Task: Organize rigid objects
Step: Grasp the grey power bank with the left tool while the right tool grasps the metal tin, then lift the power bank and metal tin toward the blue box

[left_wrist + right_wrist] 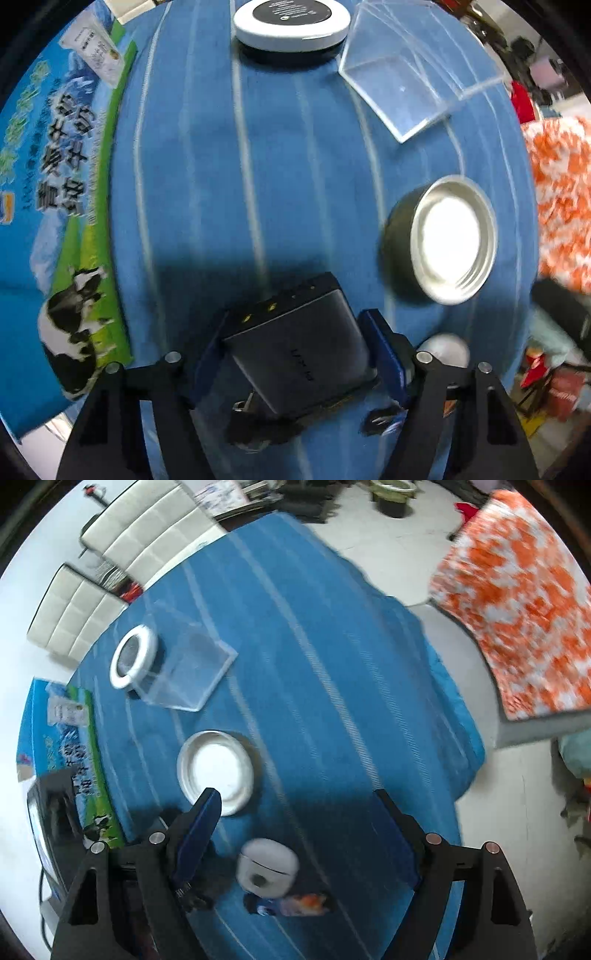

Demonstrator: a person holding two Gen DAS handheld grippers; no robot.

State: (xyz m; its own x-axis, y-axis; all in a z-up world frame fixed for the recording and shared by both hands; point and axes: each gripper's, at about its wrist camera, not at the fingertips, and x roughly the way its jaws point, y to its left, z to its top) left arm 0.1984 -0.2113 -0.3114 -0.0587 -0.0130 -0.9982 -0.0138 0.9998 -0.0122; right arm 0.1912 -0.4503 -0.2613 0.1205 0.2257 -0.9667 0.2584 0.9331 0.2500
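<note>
Both fingers wide | left straddle charger [295, 347] | right flank earbud case [266, 866]

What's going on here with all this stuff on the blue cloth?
Someone is tidying small items on a blue striped cloth using two handheld grippers. The left gripper straddles a dark charger block, its fingers right beside it. The right gripper hangs open above a small white case. A metal lid, a clear box and a white-rimmed disc lie untouched.

lid [448, 240] right of charger [295, 347]
</note>
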